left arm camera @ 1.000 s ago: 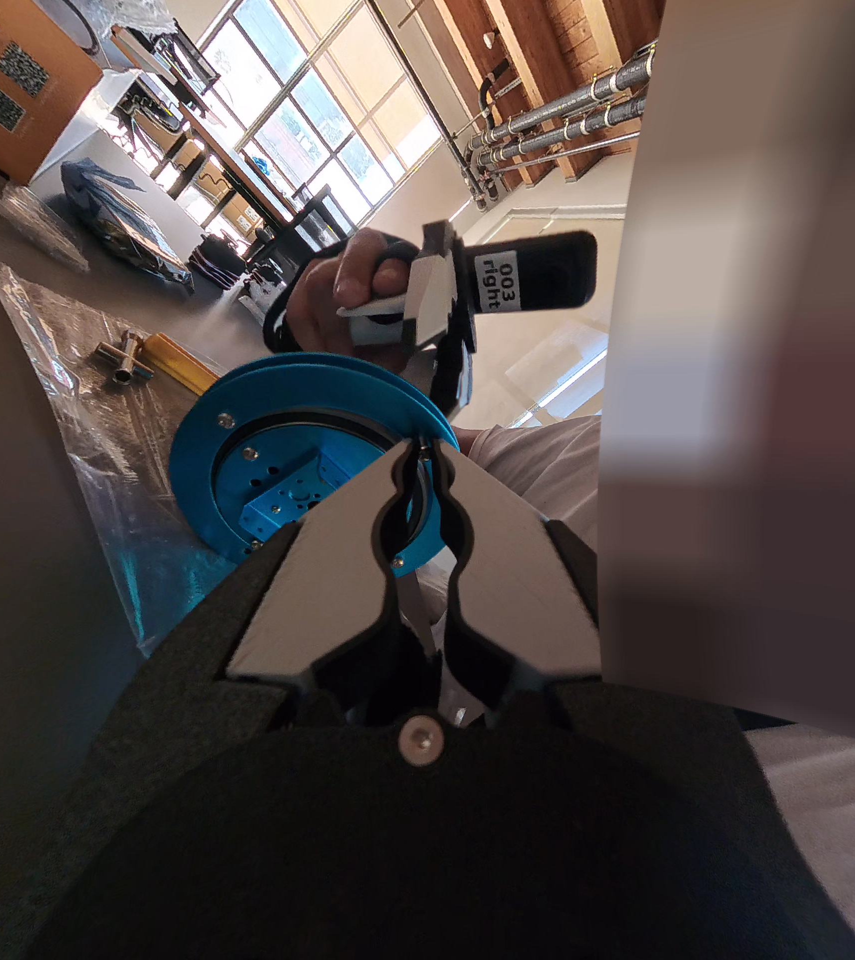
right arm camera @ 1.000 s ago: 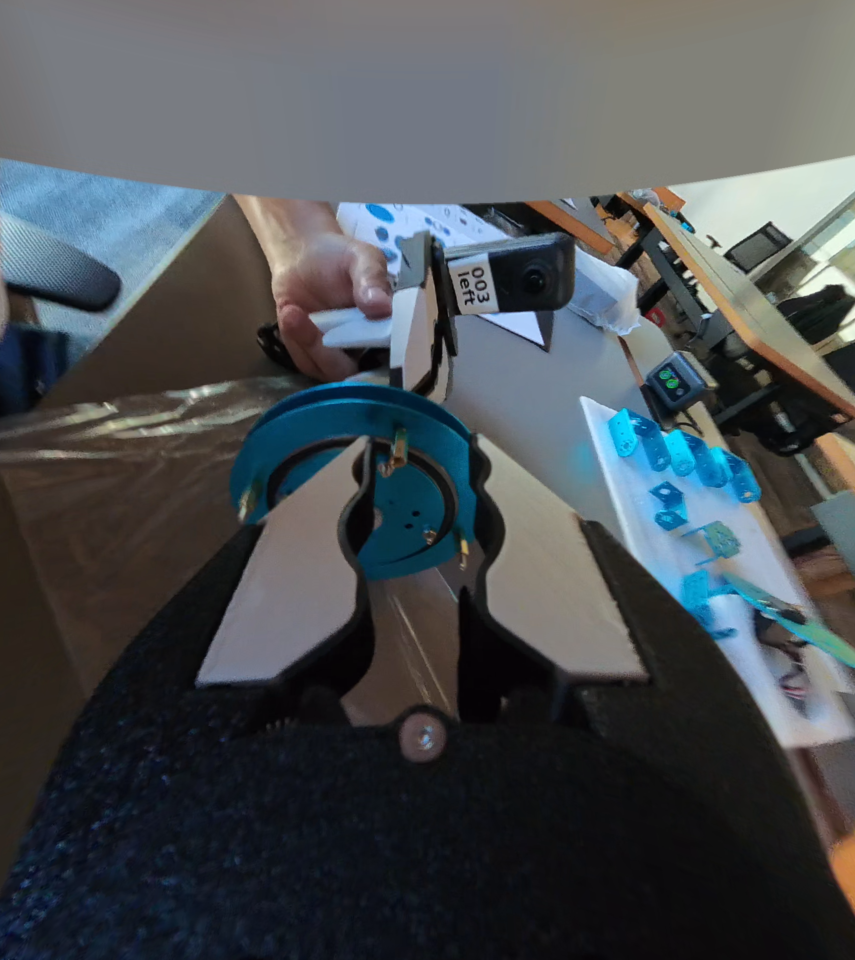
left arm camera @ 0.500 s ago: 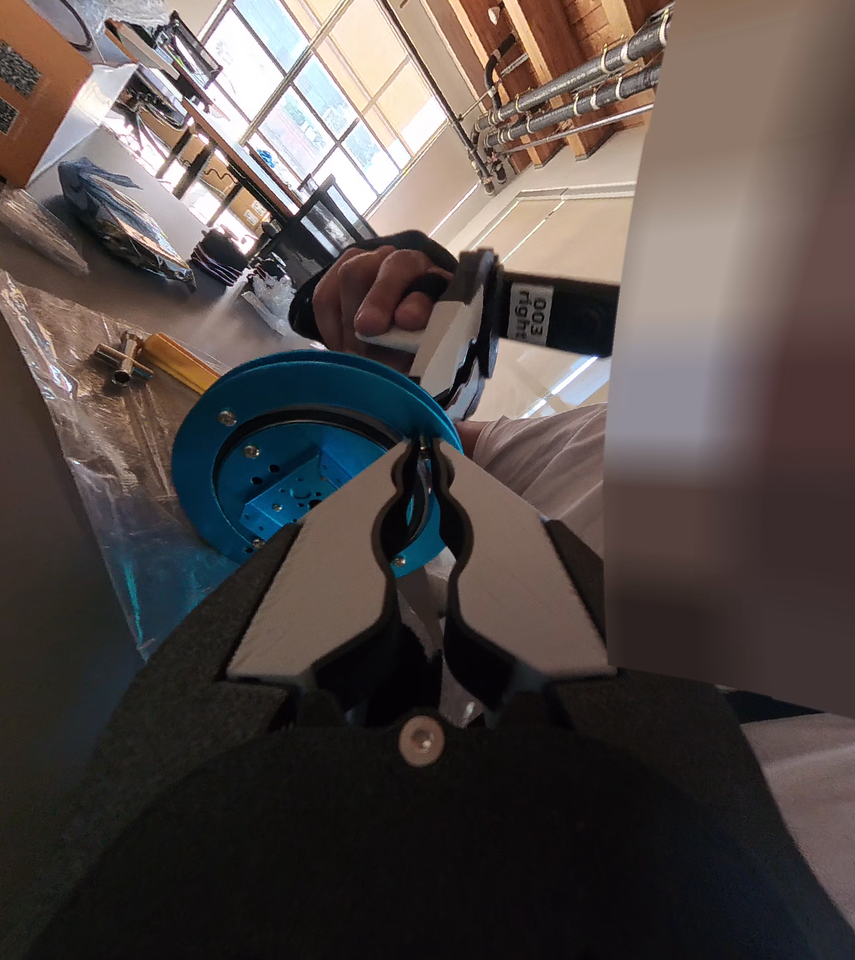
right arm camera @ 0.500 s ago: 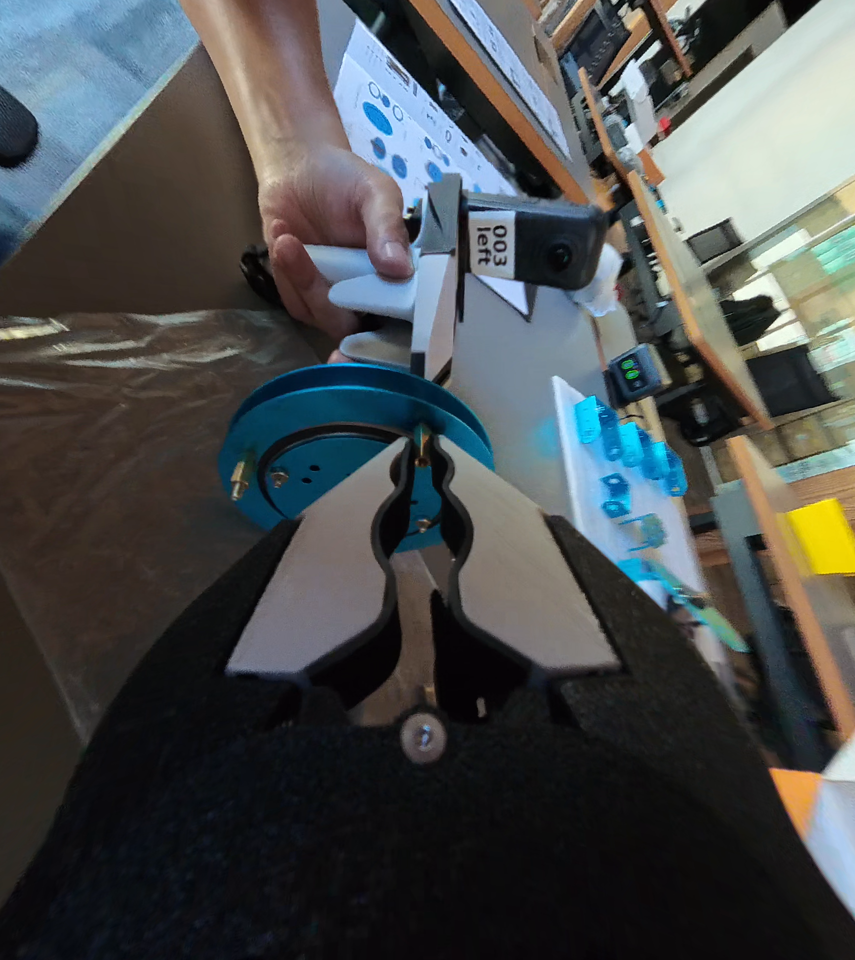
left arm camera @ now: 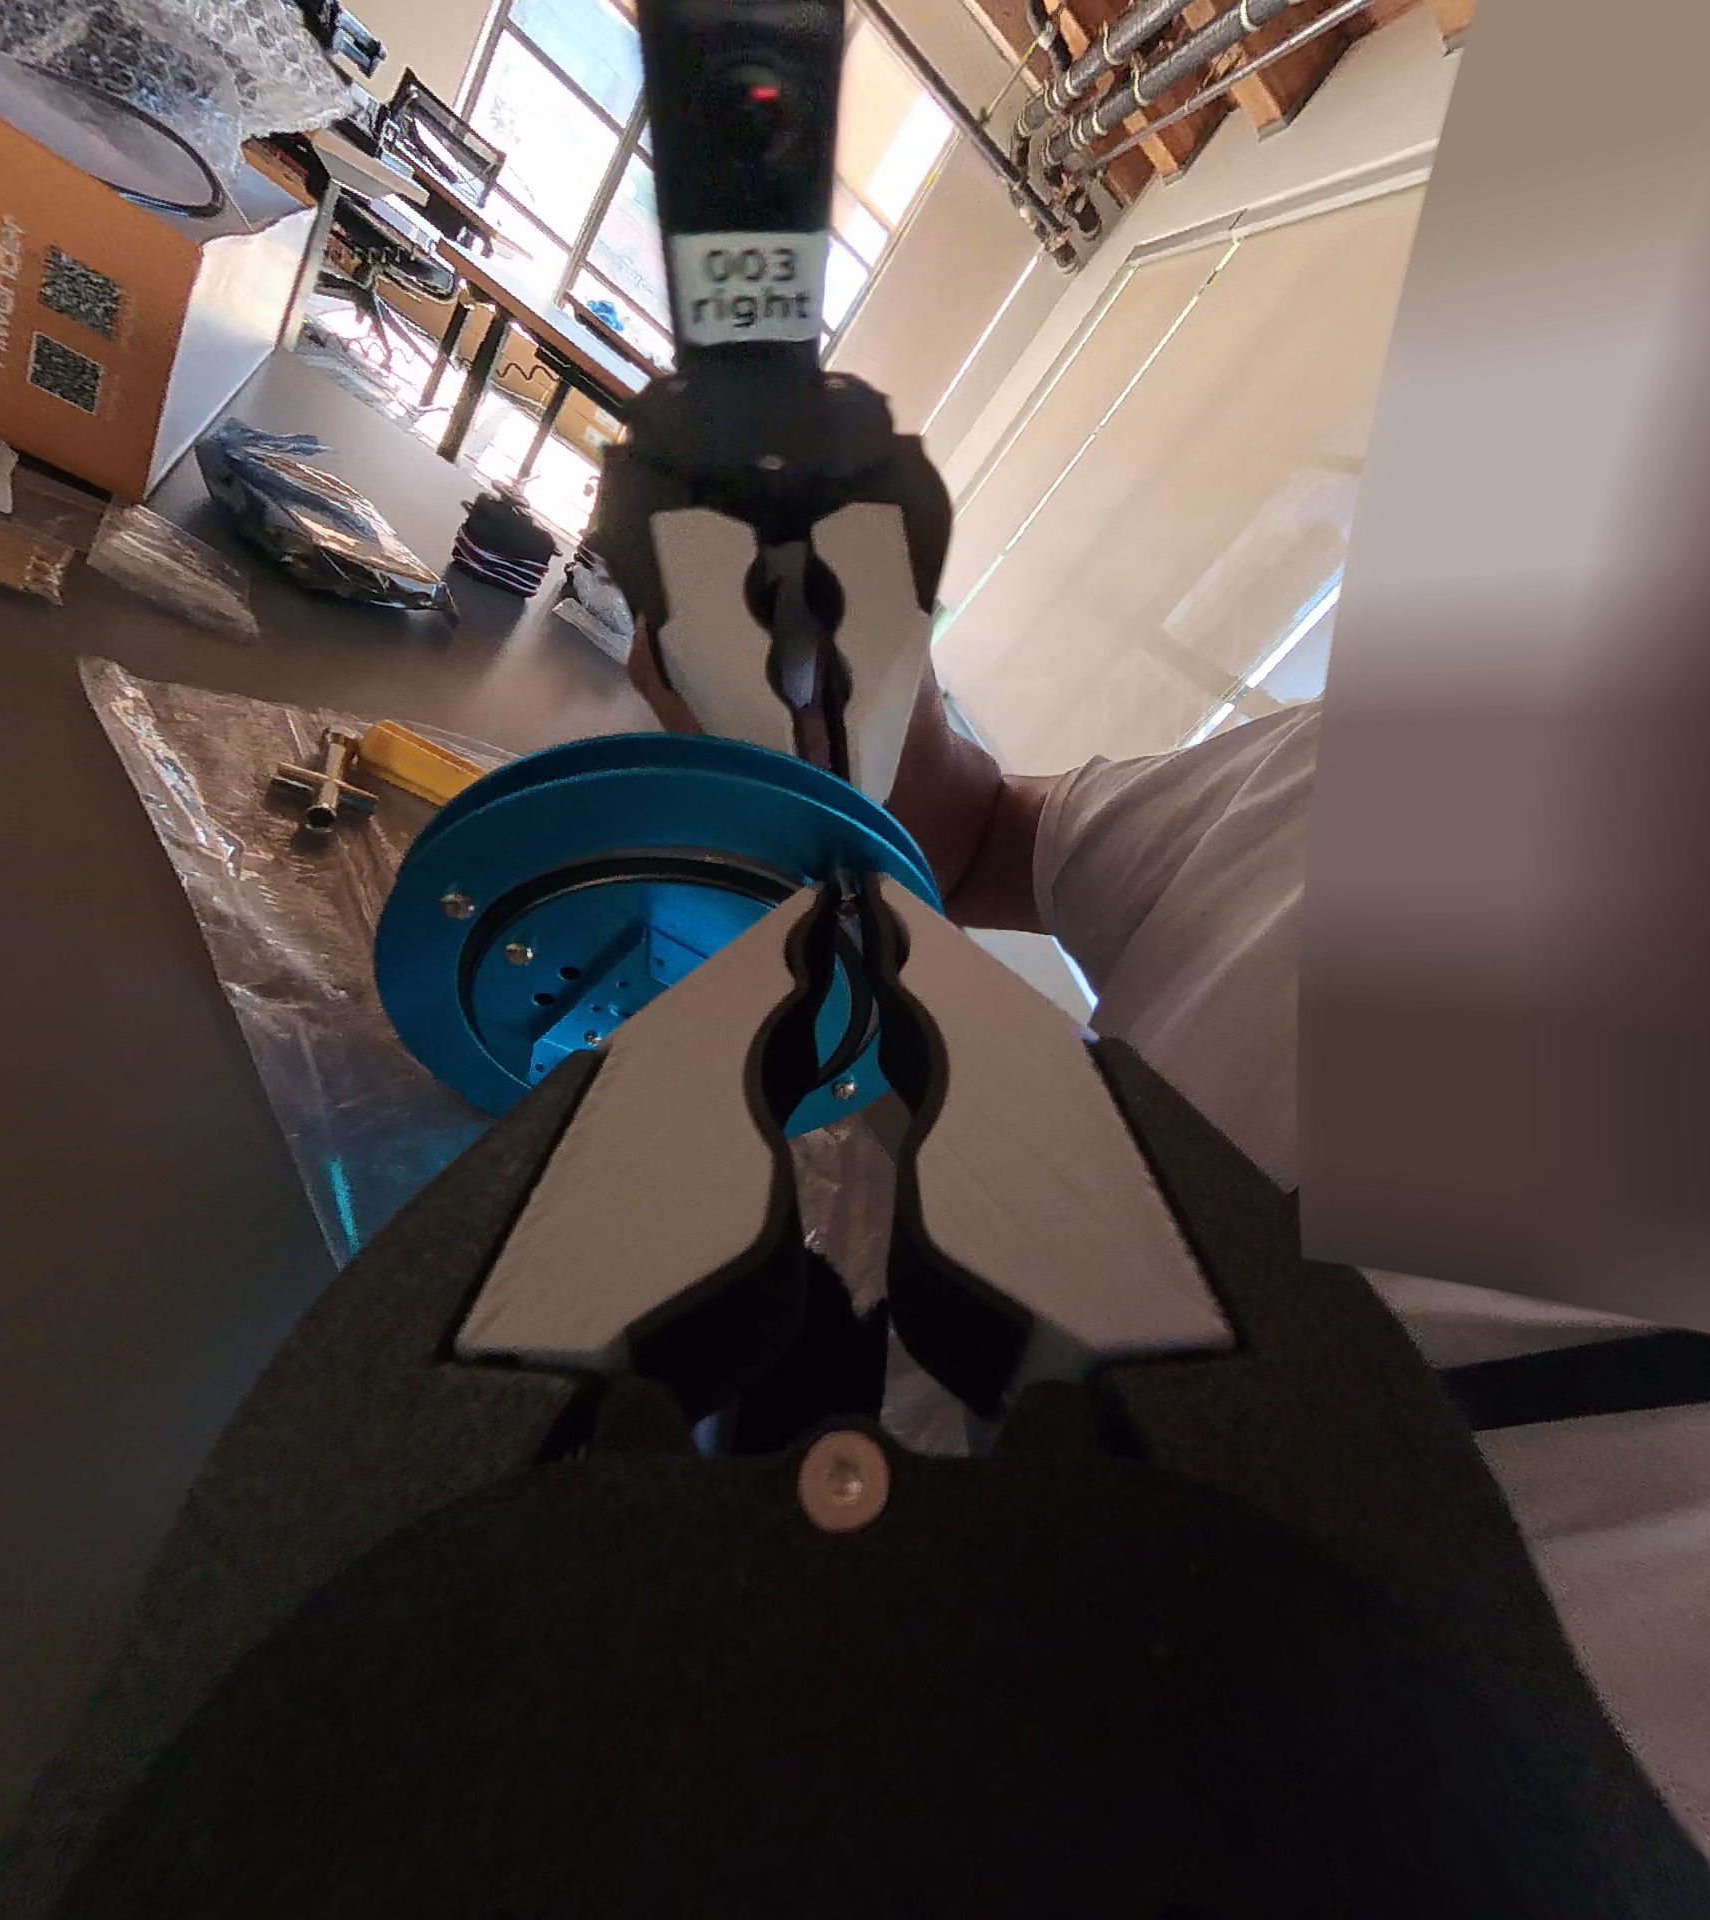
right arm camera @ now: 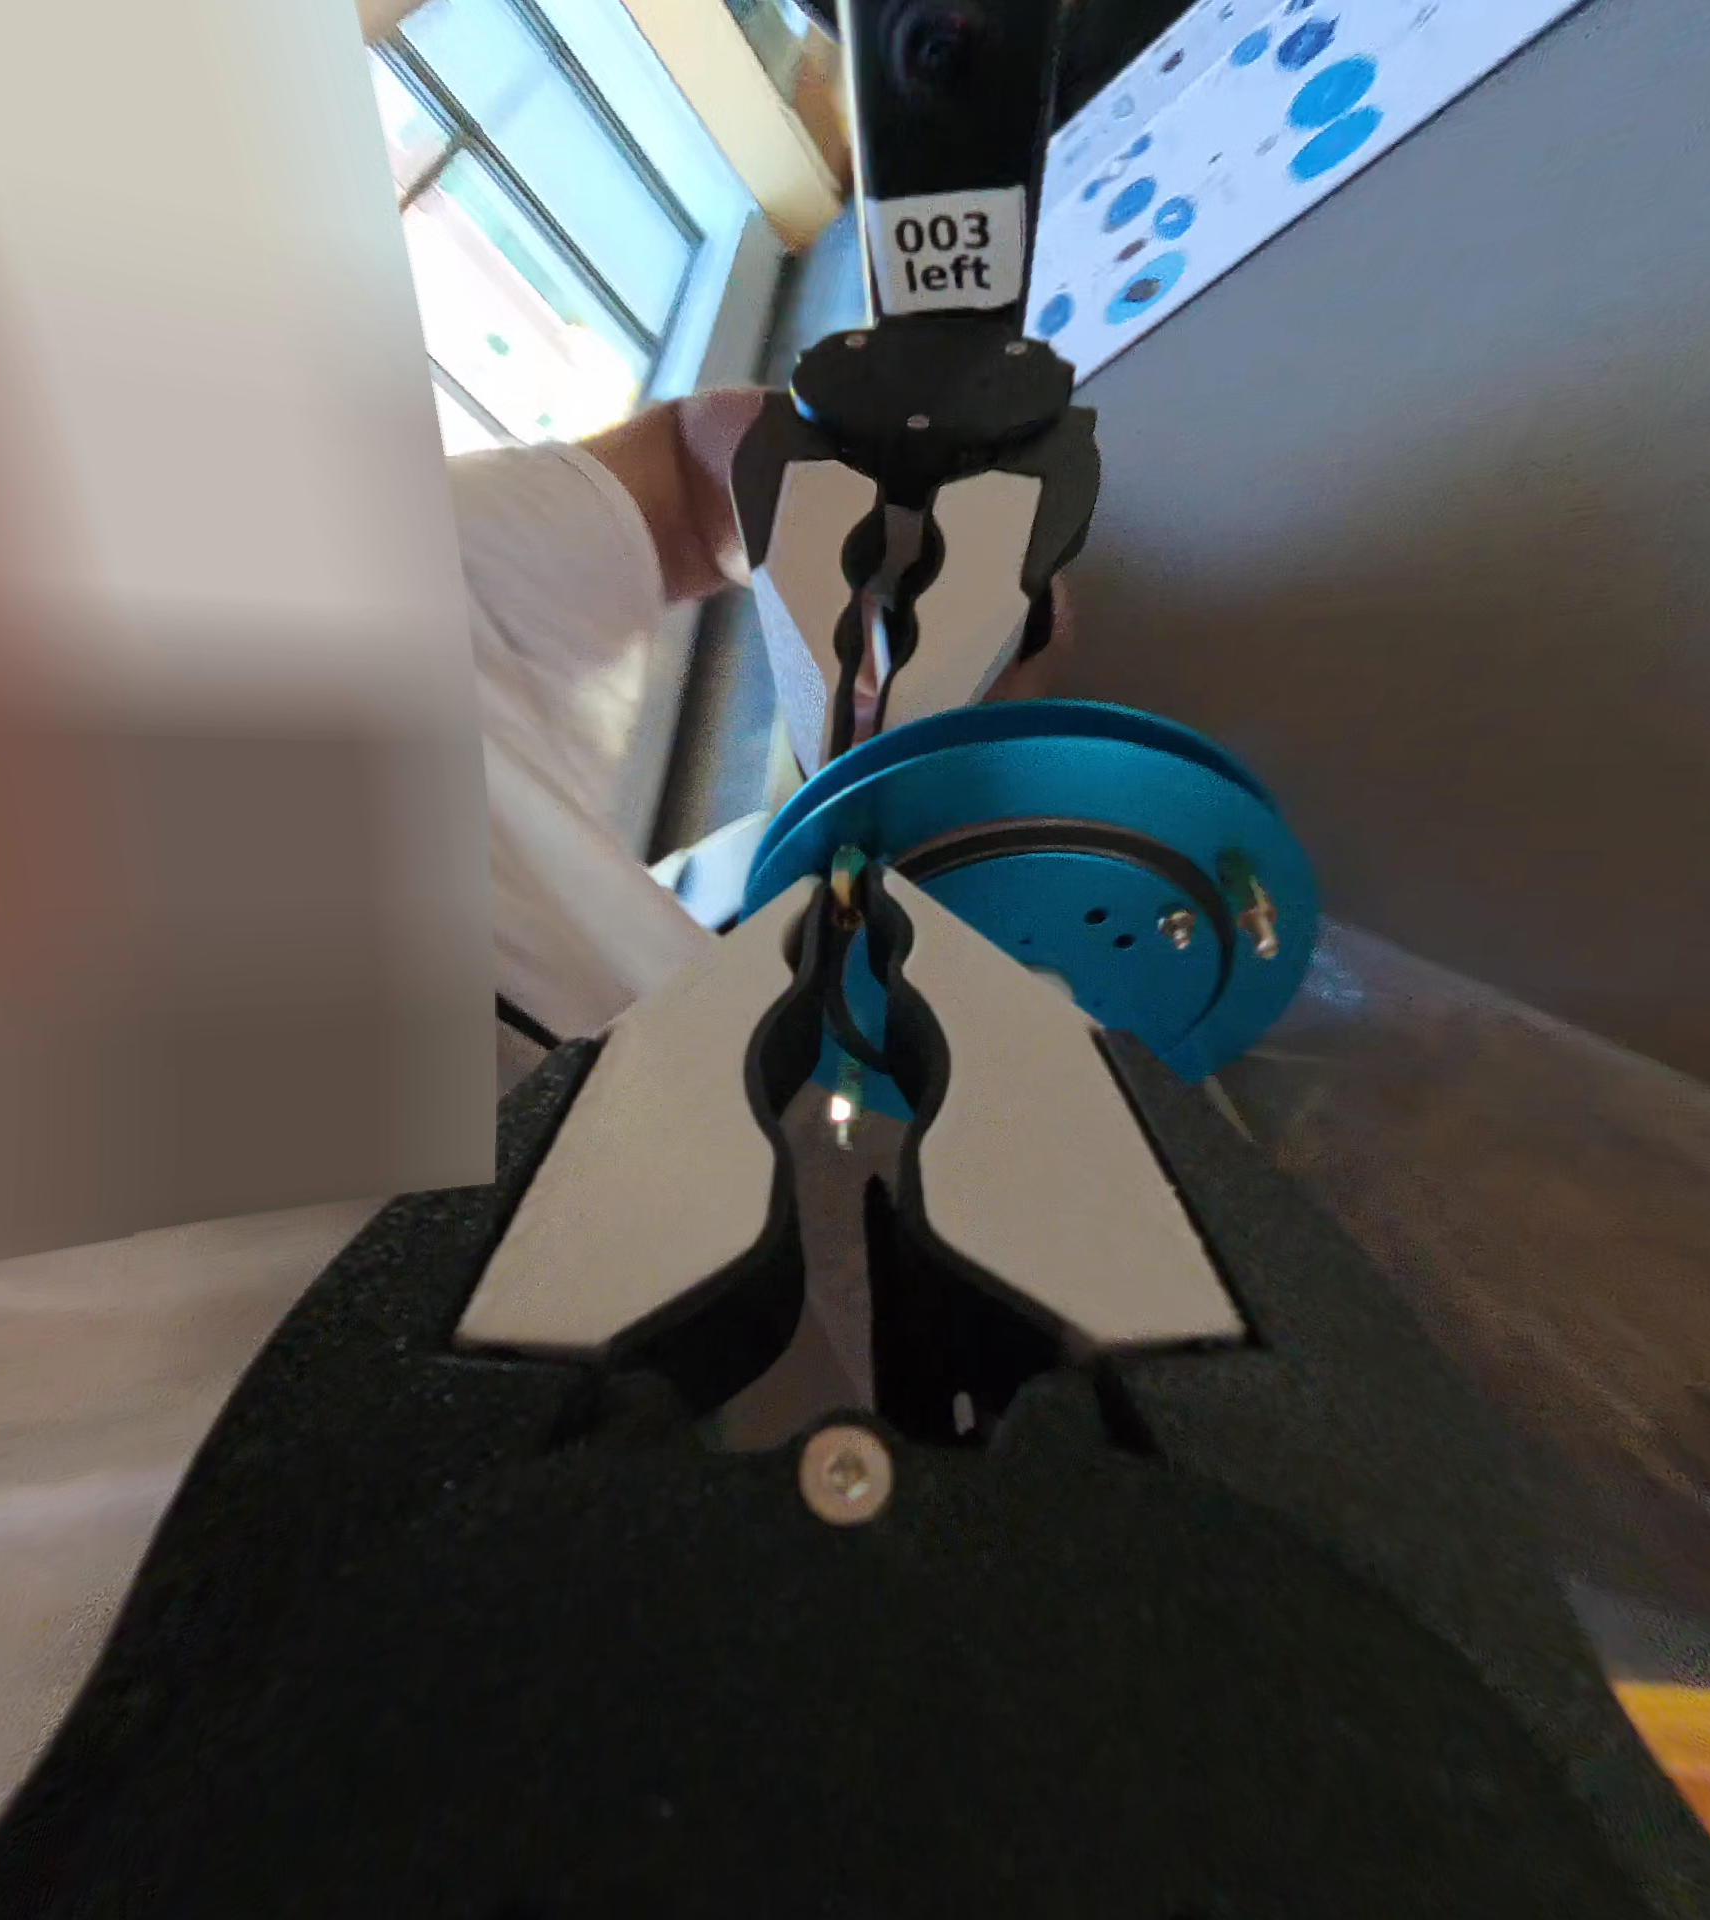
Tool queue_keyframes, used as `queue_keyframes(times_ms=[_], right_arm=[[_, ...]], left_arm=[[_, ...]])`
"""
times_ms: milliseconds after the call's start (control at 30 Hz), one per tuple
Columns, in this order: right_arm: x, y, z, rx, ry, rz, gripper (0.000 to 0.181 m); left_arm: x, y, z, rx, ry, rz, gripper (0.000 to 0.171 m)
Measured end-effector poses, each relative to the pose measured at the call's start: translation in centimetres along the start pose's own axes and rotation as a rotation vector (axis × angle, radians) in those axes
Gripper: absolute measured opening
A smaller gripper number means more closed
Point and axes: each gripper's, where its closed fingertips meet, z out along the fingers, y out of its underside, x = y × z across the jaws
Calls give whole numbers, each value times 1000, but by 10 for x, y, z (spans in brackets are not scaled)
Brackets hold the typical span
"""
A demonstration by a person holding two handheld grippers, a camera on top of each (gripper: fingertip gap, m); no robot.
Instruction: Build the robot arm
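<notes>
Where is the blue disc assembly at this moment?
In both wrist views the blue disc assembly stands tilted on the clear plastic sheet, gripped at its rim by the left gripper and the right gripper.

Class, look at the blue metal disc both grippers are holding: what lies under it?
Under the blue disc lies a clear plastic sheet spread on the grey table. The left gripper and right gripper pinch its rim; the sheet beneath the disc is hidden.

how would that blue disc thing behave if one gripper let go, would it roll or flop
The blue disc assembly looks like stiff anodized metal, so it should not flop. It is round and held on edge by the left gripper and right gripper, so it would likely tip or roll. The plastic sheet beneath may be slippery.
</notes>
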Motion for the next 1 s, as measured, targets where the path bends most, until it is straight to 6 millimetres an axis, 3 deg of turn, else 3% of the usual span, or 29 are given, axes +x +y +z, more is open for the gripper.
queue_keyframes(times_ms=[100, 167, 233, 300, 367, 467, 600, 667, 800, 1000], right_arm=[[-1, -1, 0, 26, -95, 54, 5], [5, -1, -1, 12, -19, -166, 12], [17, -4, -6, -6, 173, -491, 28], [11, -7, -9, 4, 292, -789, 16], [4, -11, -10, 26, 398, -993, 15], [1, -11, -6, -11, 536, -1192, 19], [10, -7, -1, -100, 675, -1337, 4], [8, -6, -1, -114, 657, -1303, 4], [5, -4, 0, -102, 509, -1070, 4], [6, 0, 2, -65, 213, -361, 4]], left_arm=[[-1, -1, 0, 4, -1, -11, 2], [-3, -2, -1, 13, 1, -32, 3], [-4, -3, -3, 17, 0, -44, 2], [-4, -3, -4, 19, 2, -61, 3], [-4, -3, -4, 18, 4, -75, 3], [-3, -3, -4, 16, 6, -94, 3], [-2, -3, -3, 12, 5, -90, 3], [-1, -2, -2, 4, 1, -78, 3], [0, 0, -1, -3, -4, -58, 2], [0, -1, -2, -12, -35, 8, 2]])
